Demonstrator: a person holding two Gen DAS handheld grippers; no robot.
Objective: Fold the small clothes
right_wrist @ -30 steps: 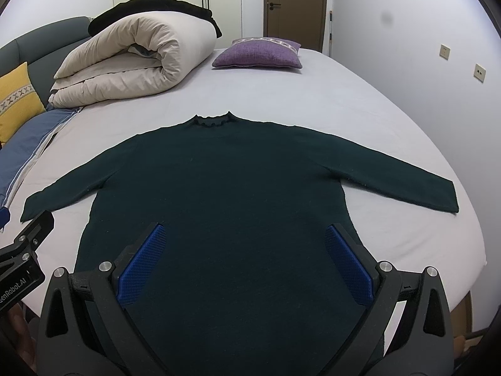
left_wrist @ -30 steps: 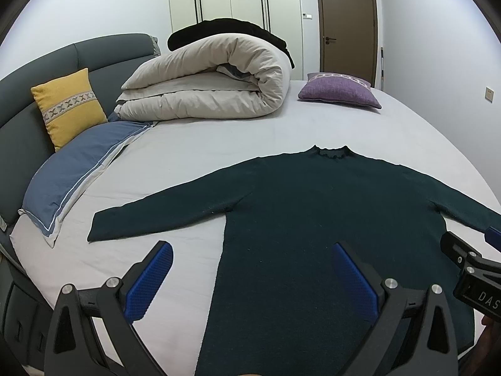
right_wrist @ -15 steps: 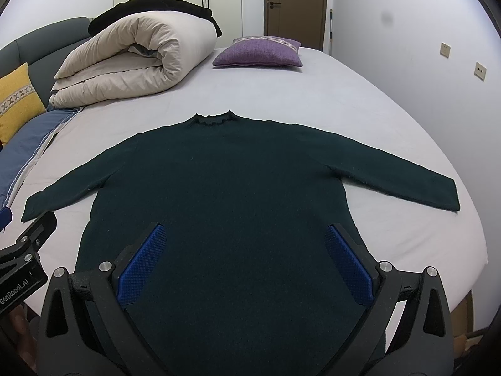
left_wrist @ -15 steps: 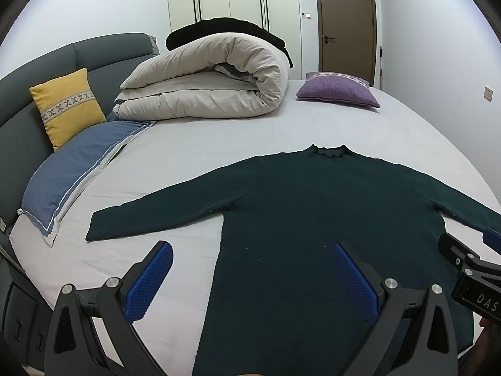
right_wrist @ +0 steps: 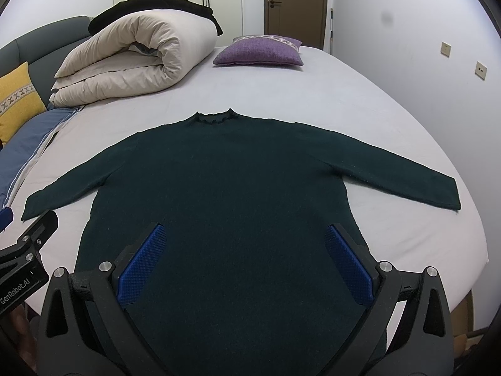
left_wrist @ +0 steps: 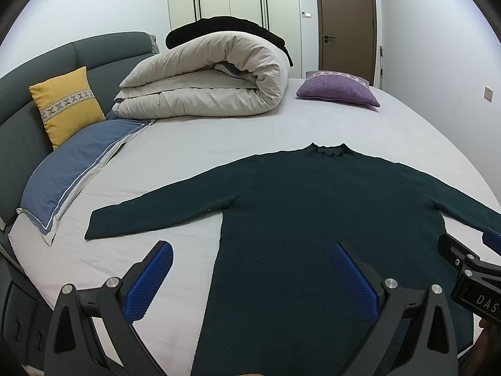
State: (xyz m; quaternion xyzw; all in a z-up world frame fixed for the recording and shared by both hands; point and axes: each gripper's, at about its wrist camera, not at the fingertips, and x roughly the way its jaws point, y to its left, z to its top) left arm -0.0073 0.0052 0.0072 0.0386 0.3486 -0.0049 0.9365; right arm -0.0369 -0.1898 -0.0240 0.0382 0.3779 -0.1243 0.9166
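Left wrist: yellow cushion (left_wrist: 67,103) far left, then duvet (left_wrist: 213,84), purple cushion (left_wrist: 338,89). Nearer, sweater (left_wrist: 313,219) flat on bed (left_wrist: 203,147), sleeves spread. Left gripper (left_wrist: 250,277) wide open, empty, over hem's left edge; right gripper (right_wrist: 247,260) likewise, over the body.

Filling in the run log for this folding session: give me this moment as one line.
stage: pre-fold | dark green sweater: flat on bed, sleeves spread | left gripper: open, above sweater's left edge | right gripper: open, above hem
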